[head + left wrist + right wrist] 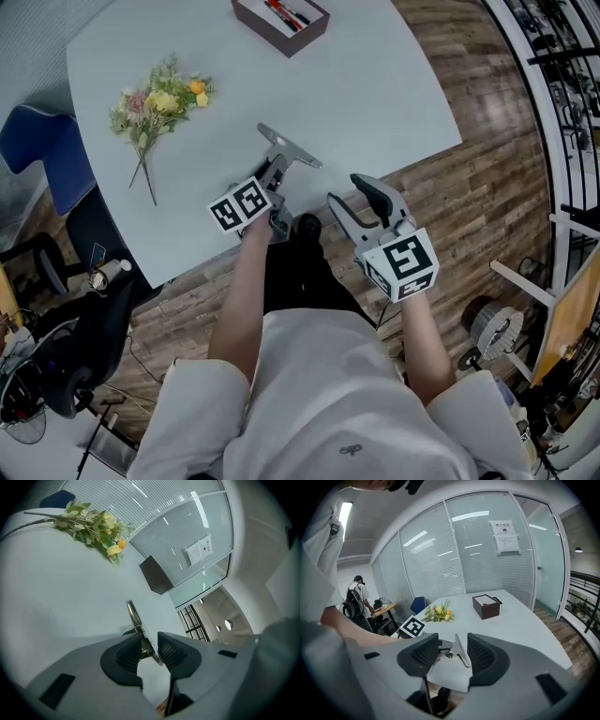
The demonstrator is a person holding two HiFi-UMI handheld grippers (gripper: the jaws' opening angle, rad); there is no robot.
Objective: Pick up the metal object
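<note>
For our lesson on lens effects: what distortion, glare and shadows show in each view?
Left gripper view: fisheye, black corners, blinds bowed, metal object throwing a shadow on the table. Right gripper view: bright light streaks on the glass wall. Head view: table edge curves; floor shines.

Table [375, 84]: one.
Metal object [291, 147]: one.
Flower bouquet [159, 103]: one.
Dark open box [281, 21]: one.
Blue chair [42, 150]: one.
Grippers: two, namely left gripper [277, 176] and right gripper [349, 192], each with two fingers and one marker cube.
</note>
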